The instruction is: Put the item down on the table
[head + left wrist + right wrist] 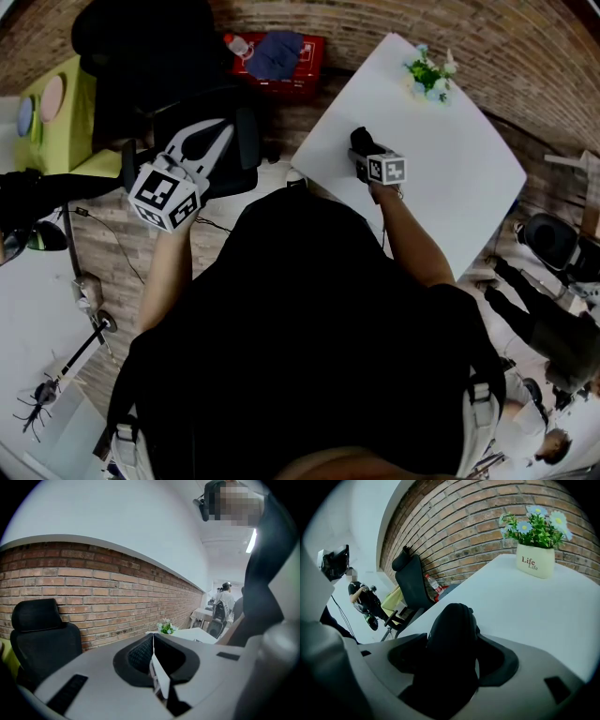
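Observation:
A rounded black item (pixel 452 634) lies between the jaws of my right gripper (pixel 457 651), low over the white table (pixel 525 611). A thin strip of table shows between the item and the right-hand jaw, so the pads do not press on it. From the head view the item (pixel 361 141) sits at the table's (pixel 450 169) near-left part, with the right gripper (pixel 363 152) just behind it. The left gripper (pixel 211 136) hangs over a black office chair (pixel 178 84), off the table. Its jaws (pixel 153 641) meet with nothing between them.
A small pot of flowers (pixel 428 77) stands at the table's far corner and shows ahead in the right gripper view (pixel 536 559). A red box (pixel 281 61) lies on the floor by the brick wall. A second white table (pixel 28 309) is at my left. A seated person (pixel 553 319) is at the right.

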Tool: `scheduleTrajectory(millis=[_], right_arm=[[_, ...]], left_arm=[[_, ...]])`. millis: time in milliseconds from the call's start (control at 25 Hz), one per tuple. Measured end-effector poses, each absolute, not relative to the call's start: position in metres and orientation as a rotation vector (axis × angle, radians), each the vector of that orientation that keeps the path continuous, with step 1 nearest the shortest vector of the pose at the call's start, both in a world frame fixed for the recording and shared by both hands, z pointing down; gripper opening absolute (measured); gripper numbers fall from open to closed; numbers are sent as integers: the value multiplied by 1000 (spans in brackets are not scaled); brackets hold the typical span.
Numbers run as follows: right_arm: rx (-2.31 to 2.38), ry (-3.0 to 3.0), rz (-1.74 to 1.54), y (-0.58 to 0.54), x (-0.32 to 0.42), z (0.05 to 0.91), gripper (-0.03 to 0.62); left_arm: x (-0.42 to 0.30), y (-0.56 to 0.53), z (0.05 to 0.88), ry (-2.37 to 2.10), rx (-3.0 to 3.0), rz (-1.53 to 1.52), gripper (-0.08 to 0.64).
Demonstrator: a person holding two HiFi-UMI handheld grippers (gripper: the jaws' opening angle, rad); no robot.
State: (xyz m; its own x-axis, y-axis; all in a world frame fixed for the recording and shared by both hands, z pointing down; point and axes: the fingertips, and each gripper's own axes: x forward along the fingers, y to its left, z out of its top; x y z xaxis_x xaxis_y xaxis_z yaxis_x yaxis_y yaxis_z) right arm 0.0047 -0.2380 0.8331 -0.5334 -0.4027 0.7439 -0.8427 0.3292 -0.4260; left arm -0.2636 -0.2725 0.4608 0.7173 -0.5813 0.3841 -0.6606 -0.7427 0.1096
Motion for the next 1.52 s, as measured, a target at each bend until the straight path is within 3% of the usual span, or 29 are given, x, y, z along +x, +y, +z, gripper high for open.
scheduleTrajectory(millis=[1520], right_arm=[[1109,-2097,1064,-223,15,813,357]], left_arm=[[-259,-239,449,-992,2697,456,14]])
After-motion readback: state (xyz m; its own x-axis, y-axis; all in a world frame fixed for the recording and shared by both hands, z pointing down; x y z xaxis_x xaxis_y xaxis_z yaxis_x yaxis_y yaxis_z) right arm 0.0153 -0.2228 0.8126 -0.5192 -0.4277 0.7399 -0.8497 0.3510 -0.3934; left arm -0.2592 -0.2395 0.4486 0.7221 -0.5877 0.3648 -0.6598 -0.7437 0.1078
